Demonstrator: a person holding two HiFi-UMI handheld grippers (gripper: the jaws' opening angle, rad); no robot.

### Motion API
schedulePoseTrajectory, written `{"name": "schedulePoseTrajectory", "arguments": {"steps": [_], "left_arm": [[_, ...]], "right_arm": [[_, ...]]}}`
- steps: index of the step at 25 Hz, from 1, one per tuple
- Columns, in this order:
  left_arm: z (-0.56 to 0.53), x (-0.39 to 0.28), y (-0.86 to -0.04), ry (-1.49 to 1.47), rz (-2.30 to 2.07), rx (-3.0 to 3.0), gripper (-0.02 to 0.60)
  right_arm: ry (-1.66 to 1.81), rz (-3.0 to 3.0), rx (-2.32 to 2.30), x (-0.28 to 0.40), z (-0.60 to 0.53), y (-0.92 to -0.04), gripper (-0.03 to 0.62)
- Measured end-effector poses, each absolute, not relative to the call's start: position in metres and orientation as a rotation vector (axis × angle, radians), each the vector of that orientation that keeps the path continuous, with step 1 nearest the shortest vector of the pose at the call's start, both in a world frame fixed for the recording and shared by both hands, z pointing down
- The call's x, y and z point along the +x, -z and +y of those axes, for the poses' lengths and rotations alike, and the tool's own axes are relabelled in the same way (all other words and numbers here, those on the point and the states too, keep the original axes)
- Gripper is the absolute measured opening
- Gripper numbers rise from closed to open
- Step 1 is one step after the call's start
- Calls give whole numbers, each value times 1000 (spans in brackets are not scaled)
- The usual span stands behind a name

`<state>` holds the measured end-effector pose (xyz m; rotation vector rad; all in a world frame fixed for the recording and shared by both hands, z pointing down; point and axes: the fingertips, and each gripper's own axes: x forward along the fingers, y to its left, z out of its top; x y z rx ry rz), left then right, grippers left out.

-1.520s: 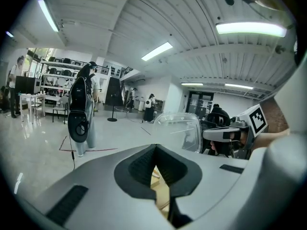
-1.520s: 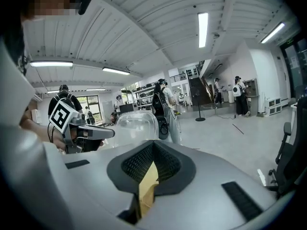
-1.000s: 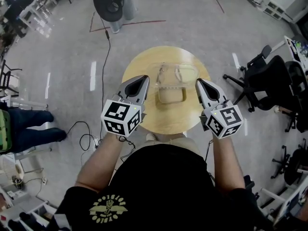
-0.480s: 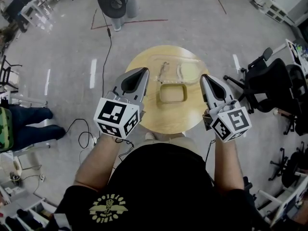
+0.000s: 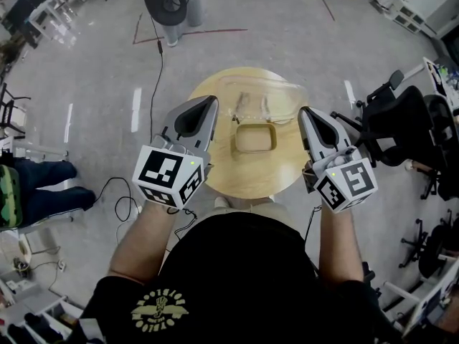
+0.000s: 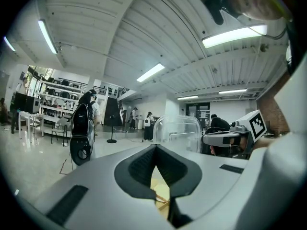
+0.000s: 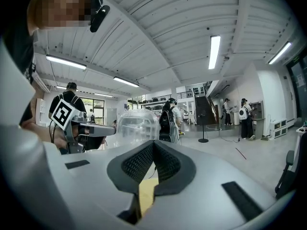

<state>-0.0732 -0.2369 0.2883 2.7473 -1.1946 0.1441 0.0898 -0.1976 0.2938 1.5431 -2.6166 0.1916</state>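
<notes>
Lifting: since a second ago both grippers have come up toward the head camera, their marker cubes showing larger, and their tips have drawn away from the tray; the left gripper [image 5: 210, 104] has also moved out to the left.
Views: only the head view shows the table, the tray and both grippers from above. The gripper views point up at the ceiling and each catch the other gripper across the lid.
Left gripper: its jaws [image 6: 154, 150] meet at the tips with nothing between them. It touches nothing and hangs over the table's left edge.
Right gripper: its jaws [image 7: 152, 147] are also closed at the tips and empty. It [image 5: 307, 115] hangs over the table's right edge.
Table [image 5: 215, 178]: round, wooden, between the grippers.
Tray [image 5: 254, 150]: at the table's middle, apart from both grippers.
Lid [image 5: 265, 99]: clear, just behind the tray. It shows as a clear dome in the left [image 6: 177, 128] and right [image 7: 138, 123] gripper views.
Chair [image 5: 401, 120]: on the floor, right of the table.
</notes>
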Motion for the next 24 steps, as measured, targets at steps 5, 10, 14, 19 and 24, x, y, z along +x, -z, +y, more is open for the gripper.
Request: {"name": "schedulePoseTrajectory", "arguments": {"steps": [5,10,14,19,24], "left_arm": [[-235,-72,-288,-143,-1192,2747,15],[-233,-67,-290,-149,-1193,2745,15],[-233,-66,-292,-153,-1193,2740,15],[-232,-63,-294,-159,-1197,2736,15],[-230,-60,-295,-158,-1202,2734,15]], "right_arm": [[-200,-2615,1545,92,-197,-294,14],[-203,-2619,1543,96,-195,-295,14],[-208,-2620,1541,97,-195,-295,14],[-216,-2622,1534,100,-194,-297,14],[-219,-2622,1523,102,-193,-299,14]]}}
